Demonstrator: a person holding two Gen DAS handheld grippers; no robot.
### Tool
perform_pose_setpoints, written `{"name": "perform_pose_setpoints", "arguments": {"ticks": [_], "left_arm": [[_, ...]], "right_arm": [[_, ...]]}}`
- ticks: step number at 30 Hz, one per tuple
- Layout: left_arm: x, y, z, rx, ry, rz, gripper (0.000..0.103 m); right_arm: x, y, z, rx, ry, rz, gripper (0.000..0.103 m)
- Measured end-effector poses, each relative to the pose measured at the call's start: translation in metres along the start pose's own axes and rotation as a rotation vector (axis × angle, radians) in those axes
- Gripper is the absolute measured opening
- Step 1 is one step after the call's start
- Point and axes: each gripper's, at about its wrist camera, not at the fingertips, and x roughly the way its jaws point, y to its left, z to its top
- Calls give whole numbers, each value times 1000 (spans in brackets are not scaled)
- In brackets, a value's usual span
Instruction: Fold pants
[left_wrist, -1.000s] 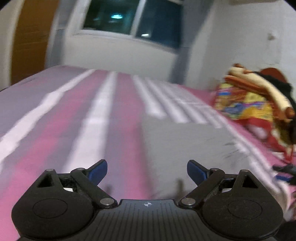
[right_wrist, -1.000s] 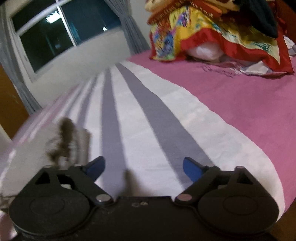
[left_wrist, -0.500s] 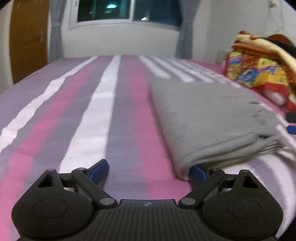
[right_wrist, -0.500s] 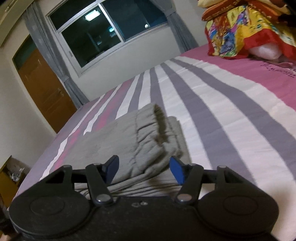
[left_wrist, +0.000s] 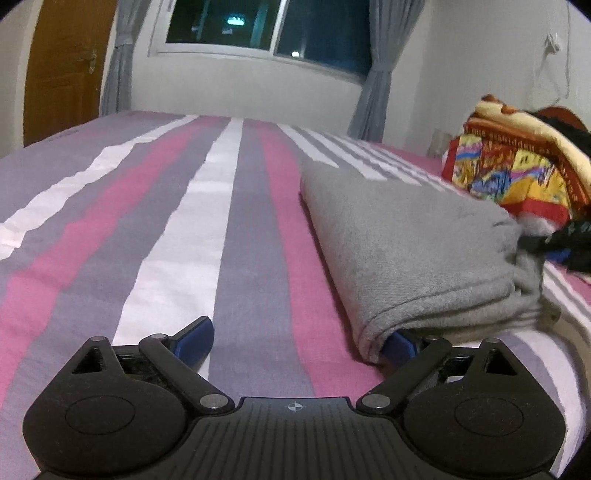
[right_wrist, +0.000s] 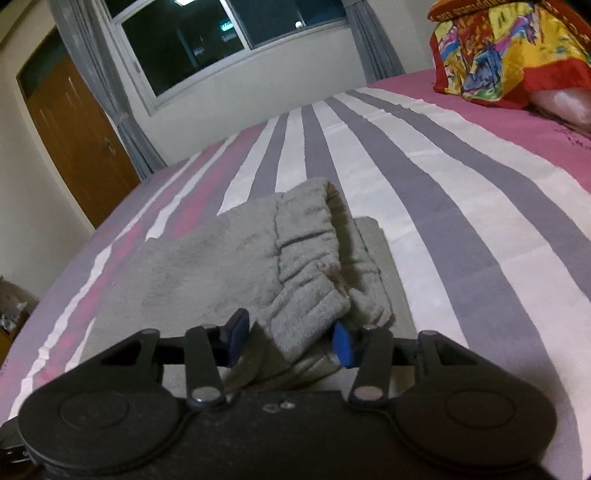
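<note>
Grey fleece pants (right_wrist: 295, 266) now sit between the right gripper (right_wrist: 288, 341), whose jaws have just been closing on the waistband; left gripper (left_wrist: 299, 339) stays apart, so next fold can begin.

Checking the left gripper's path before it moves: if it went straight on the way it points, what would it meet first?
Probably the striped bedsheet: the left gripper stands open over it. The grey pants cover only its right finger.

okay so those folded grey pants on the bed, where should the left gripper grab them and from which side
Take the near corner of the grey pants, where the stacked layers end in a thick rounded edge. Come in low along the striped bedsheet, sliding one of the left gripper's fingers under that edge; its jaws stand wide open.
</note>
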Motion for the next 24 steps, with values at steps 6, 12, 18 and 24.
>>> {"name": "perform_pose_setpoints", "arguments": {"ticks": [6, 12, 18, 24], "left_arm": [[2, 2, 1, -18, 0, -4, 94], [5, -6, 0, 22, 13, 8, 96], [3, -5, 0, 10, 0, 11, 96], [6, -7, -1, 2, 8, 14, 97]], "right_arm": [[-69, 24, 13, -81, -224, 113, 15], [-8, -39, -21, 127, -32, -32, 18], [-47, -39, -23, 234, -122, 15, 47], [-41, -56, -33, 329, -47, 81, 73]]}}
